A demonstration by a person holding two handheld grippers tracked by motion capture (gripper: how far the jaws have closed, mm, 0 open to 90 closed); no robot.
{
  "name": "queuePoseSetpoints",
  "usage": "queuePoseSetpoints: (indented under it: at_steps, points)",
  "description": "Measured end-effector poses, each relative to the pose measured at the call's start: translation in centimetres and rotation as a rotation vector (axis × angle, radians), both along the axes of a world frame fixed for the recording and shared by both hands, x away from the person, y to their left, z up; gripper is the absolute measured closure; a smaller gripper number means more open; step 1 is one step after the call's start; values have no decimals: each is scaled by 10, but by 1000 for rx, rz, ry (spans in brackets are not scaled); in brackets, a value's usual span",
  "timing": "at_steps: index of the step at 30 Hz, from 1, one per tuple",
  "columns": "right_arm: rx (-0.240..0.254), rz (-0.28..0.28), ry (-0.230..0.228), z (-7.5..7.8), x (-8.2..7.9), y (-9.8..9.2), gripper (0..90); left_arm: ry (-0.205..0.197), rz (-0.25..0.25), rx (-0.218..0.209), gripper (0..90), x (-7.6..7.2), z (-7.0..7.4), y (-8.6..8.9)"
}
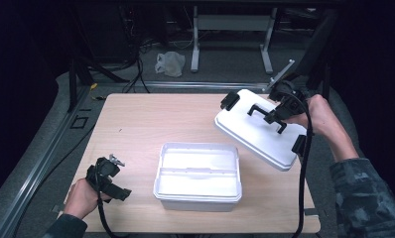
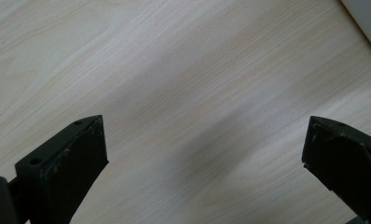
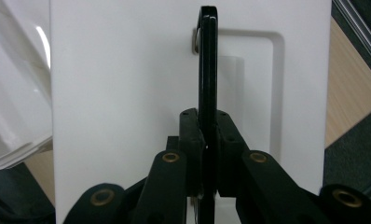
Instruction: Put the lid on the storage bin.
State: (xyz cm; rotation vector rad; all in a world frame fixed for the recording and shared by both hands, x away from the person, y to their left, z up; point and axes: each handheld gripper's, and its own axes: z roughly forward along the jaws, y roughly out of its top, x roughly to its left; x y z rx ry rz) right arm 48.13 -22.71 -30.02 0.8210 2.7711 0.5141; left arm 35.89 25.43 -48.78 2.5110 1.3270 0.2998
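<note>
A white lid (image 1: 257, 130) with a black handle (image 1: 260, 110) and black latches hangs tilted above the table's right side. My right gripper (image 1: 281, 110) is shut on that handle (image 3: 208, 65), its pads (image 3: 191, 135) pressed on both sides of the thin black bar over the lid (image 3: 123, 93). The open white box (image 1: 198, 176) with an inner tray stands on the wooden table (image 1: 151, 119) near the front middle. My left gripper (image 1: 117, 192) rests at the front left, held by a hand. Its jaws stand wide apart over bare wood (image 2: 193, 93), nothing between them, so my left gripper (image 2: 204, 149) is open.
A corner of the white box (image 2: 367, 21) shows at the upper right of the left gripper view. Behind the table are a metal frame (image 1: 232, 29), cables and a crumpled white bag (image 1: 169, 63) on the floor. Dark floor surrounds the table.
</note>
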Motion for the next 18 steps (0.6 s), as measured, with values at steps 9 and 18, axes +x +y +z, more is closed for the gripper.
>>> queuePoseSetpoints:
  at_steps: [9,18]
  points:
    - [-19,228,-10,10,-23,54,848,8,-7,4,0,0,-1,0]
    - [-68,397,-5,-6,-43,115,848,17,2,2,0,2,-3,4]
